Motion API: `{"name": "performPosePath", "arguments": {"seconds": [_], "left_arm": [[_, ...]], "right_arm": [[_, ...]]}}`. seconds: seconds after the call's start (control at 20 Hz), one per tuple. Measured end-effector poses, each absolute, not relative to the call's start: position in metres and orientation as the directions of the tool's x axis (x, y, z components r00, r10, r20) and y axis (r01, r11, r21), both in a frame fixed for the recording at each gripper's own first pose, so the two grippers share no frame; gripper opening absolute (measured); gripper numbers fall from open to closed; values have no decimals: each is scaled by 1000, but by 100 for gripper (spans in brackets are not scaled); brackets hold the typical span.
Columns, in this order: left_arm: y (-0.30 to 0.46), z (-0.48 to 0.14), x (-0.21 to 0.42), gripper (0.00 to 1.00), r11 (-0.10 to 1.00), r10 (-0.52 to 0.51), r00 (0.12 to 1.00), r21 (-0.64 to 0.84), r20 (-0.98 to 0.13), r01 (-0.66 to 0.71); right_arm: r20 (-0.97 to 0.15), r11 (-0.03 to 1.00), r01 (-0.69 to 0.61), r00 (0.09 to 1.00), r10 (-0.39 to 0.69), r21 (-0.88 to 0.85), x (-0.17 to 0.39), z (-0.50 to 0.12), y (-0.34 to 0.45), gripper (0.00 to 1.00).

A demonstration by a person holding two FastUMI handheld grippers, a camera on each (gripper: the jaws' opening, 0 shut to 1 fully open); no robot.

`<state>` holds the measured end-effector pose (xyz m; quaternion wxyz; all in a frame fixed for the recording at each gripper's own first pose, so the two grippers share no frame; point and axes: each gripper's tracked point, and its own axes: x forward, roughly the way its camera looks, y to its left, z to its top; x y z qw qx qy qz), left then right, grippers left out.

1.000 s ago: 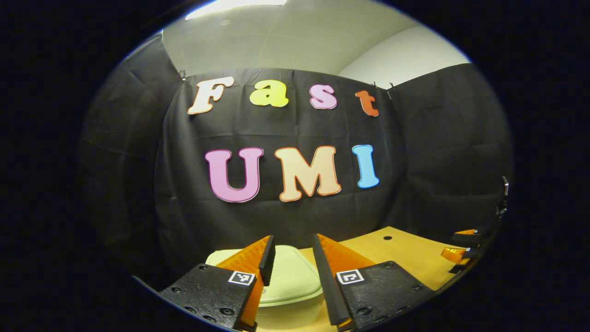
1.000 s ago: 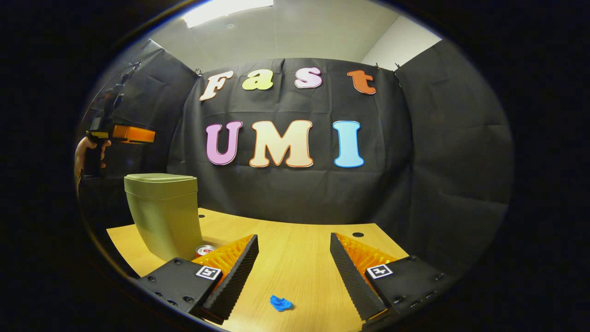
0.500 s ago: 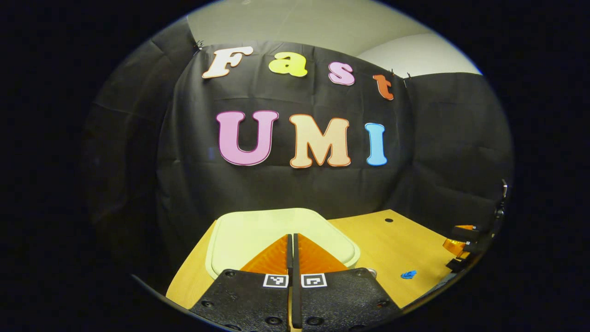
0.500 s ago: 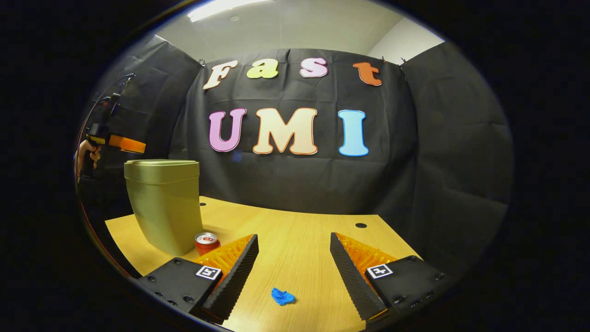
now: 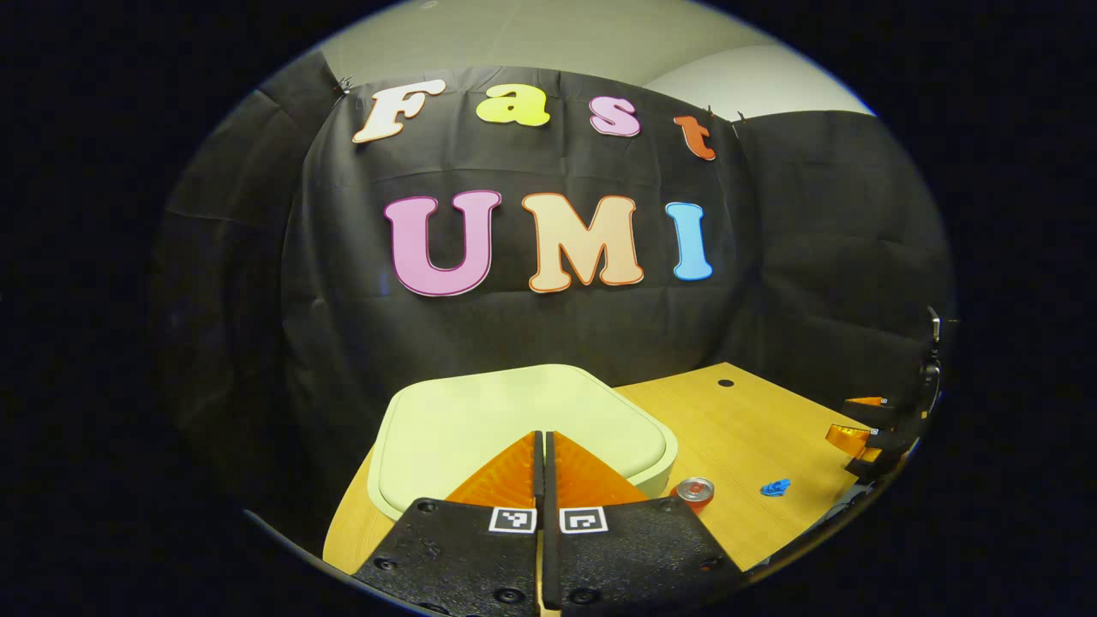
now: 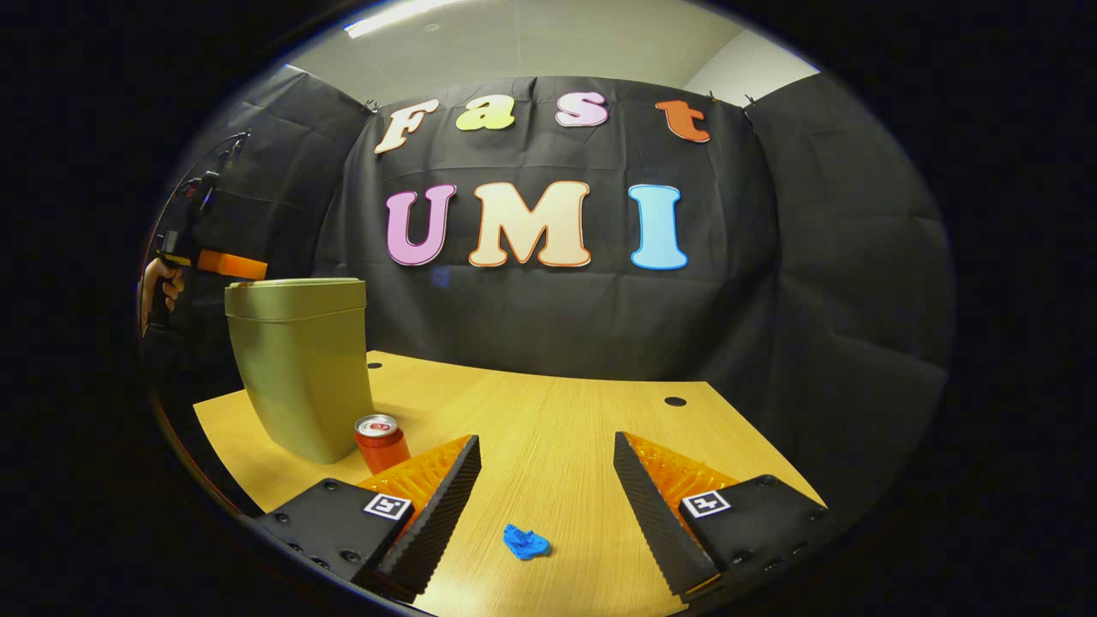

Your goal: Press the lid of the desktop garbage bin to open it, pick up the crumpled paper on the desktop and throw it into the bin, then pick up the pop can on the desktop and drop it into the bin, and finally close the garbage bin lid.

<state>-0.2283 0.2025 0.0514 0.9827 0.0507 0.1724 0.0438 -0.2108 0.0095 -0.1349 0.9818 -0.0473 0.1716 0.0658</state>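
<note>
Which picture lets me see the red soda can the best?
The right gripper view. There the pop can stands upright on the table beside the green bin, showing its red side and silver top. In the left gripper view the pop can is small, peeking out past the bin's lid, mostly its top.

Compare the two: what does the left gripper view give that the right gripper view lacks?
Left gripper view: the garbage bin lid's flat top from above, with the left hand-held gripper shut over it. Right gripper view: the bin's side wall, the hand holding that gripper, the right hand-held gripper open. Both: pop can, blue crumpled paper, wooden desktop.
</note>
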Motion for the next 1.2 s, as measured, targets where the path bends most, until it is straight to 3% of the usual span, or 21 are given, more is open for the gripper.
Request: {"name": "performPosePath", "arguments": {"seconds": [0.65, 0.9, 0.95, 1.2], "left_arm": [[201, 60, -231, 0, 977, 96, 953, 209, -286, -36], [200, 106, -230, 0, 975, 101, 981, 211, -163, -66], [197, 115, -232, 12, 976, 95, 986, 208, -140, -64], [163, 115, -244, 24, 985, 6, 992, 174, -126, 16]], "right_arm": [[-467, 988, -124, 881, 68, -89, -214, -183, -17, 99], [-501, 991, -103, 864, 45, -89, -217, -194, -26, 98], [-508, 990, -102, 860, 39, -97, -216, -194, -27, 98], [-529, 987, -116, 848, 41, -109, -213, -197, -22, 98]]}}
